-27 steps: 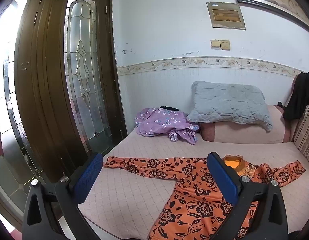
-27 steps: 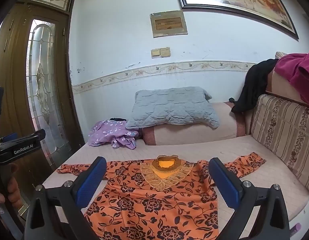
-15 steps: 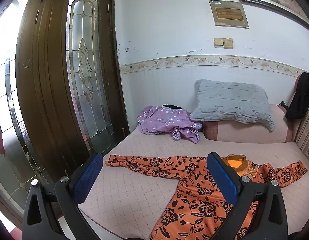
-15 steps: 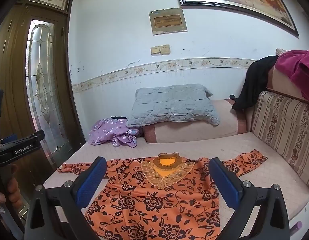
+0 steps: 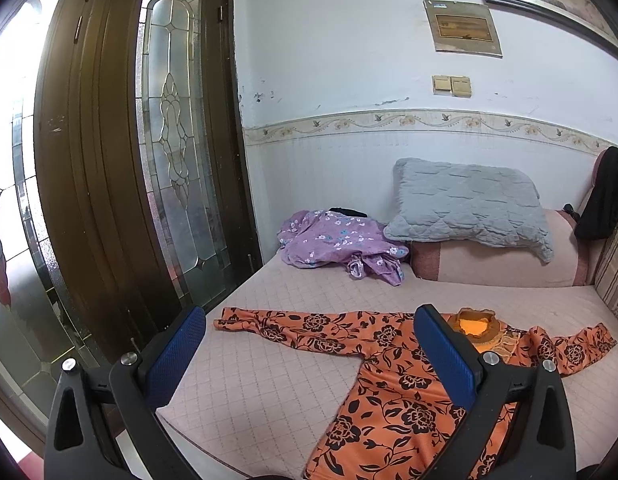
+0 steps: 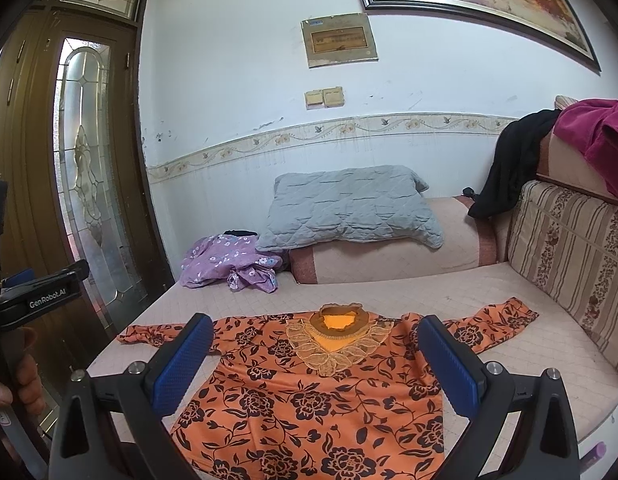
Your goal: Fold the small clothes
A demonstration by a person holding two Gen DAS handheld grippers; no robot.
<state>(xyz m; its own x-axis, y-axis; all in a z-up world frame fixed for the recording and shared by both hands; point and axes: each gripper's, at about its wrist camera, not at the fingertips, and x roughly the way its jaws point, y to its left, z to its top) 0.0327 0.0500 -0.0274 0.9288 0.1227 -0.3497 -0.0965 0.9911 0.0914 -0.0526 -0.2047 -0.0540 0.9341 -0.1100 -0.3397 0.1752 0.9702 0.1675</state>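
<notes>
An orange long-sleeved top with black flowers [image 6: 309, 392] lies spread flat on the pink quilted sofa seat [image 6: 449, 296], sleeves out to both sides, lace collar toward the back. It also shows in the left wrist view [image 5: 389, 392], with its left sleeve [image 5: 277, 322] stretched toward the door. My right gripper [image 6: 315, 356] is open and empty, held above the top's chest. My left gripper [image 5: 309, 348] is open and empty, above the seat beside the left sleeve. The left gripper also shows at the far left of the right wrist view [image 6: 37, 296].
A crumpled purple flowered garment [image 5: 337, 244] lies at the back of the seat near a grey quilted pillow [image 5: 469, 204] on a pink bolster. A dark wooden glass door [image 5: 121, 168] stands left. A striped backrest cushion [image 6: 569, 264] with black and magenta clothes is right.
Both views shift slightly, the scene sliding a little right and down in the left wrist view. The top and both grippers' jaws stay as they were.
</notes>
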